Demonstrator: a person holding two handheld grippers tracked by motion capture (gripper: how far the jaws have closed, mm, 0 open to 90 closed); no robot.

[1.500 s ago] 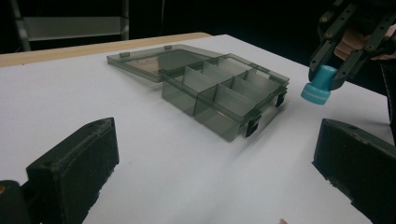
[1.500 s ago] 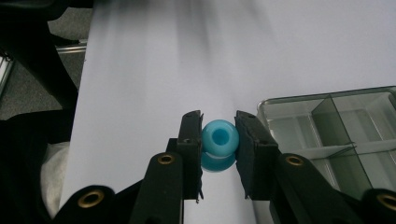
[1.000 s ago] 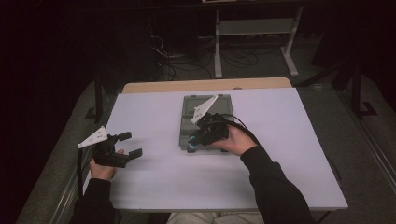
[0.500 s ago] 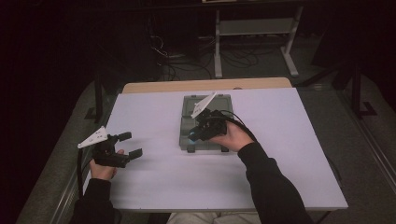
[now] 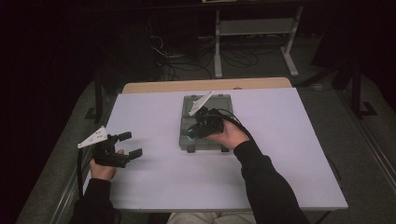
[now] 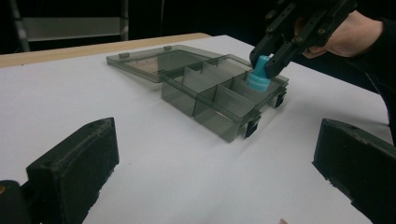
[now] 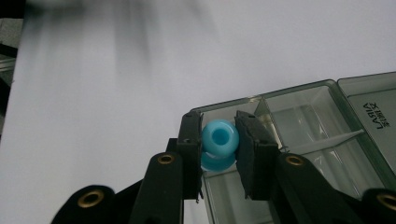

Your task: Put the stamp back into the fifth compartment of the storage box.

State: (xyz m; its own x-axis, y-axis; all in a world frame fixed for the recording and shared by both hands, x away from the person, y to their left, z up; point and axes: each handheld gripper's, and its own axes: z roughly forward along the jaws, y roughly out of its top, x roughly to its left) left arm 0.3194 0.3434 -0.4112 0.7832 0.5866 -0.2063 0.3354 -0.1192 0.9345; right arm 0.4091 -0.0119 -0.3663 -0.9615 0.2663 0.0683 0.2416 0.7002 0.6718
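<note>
Over the corner compartment of the grey box [image 6: 219, 100], the right gripper [image 7: 219, 144] pinches a blue spool [image 7: 219, 140] that could catch the divider wall and tip out, while the left gripper [image 5: 122, 148] waits with jaws spread.

- Compartment box [image 6: 219, 100]: smoky, see-through plastic, glossy, with smooth thin walls.
- Blue spool [image 7: 219, 139]: opaque plastic, smooth, with a soft sheen.
- Right gripper [image 7: 219, 140]: matt black plastic body, brass-coloured metal rings set in the arms.
- Left gripper [image 6: 215, 182]: pads [image 6: 77, 163] black, dull, slightly grainy.
- Table cover [image 5: 154, 182]: white, matt, smooth.
- Table edge [image 5: 177, 86]: pale wood.
</note>
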